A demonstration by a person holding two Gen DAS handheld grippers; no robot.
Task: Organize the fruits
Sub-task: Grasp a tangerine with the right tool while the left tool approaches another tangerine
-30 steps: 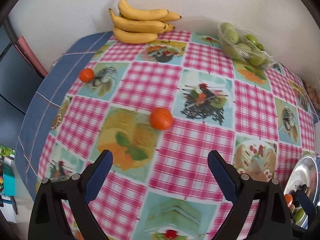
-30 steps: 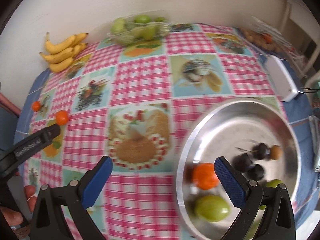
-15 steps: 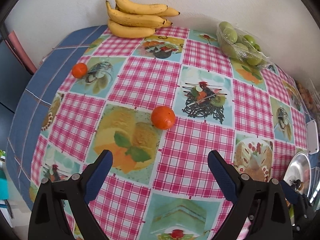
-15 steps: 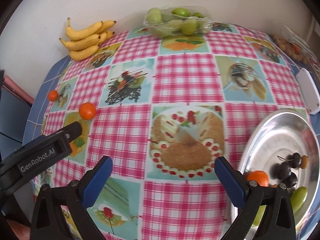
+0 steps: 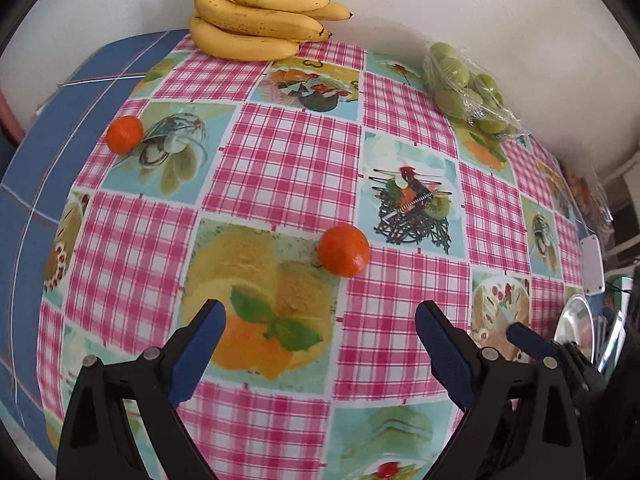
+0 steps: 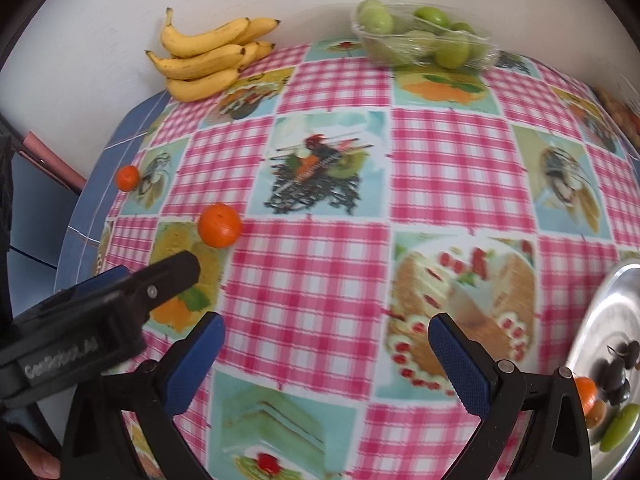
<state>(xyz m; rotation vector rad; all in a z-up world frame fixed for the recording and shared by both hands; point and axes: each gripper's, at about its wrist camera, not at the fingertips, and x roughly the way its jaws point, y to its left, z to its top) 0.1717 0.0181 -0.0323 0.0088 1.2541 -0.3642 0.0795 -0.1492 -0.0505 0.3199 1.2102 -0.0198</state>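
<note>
Swinging off the steel bowl point(image 6: 600, 312), now at 4 o'clock, the right gripper point(image 6: 324, 344) joins the left gripper point(image 5: 318, 334), both gaping empty, facing a tangerine point(image 5: 344, 249) at 12 o'clock.

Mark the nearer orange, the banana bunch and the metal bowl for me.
nearer orange point(image 5: 344, 250), left wrist view, centre of its peel
banana bunch point(image 5: 256, 20), left wrist view, middle of the second banana
metal bowl point(image 6: 612, 312), right wrist view, bare inner wall near the rim
</note>
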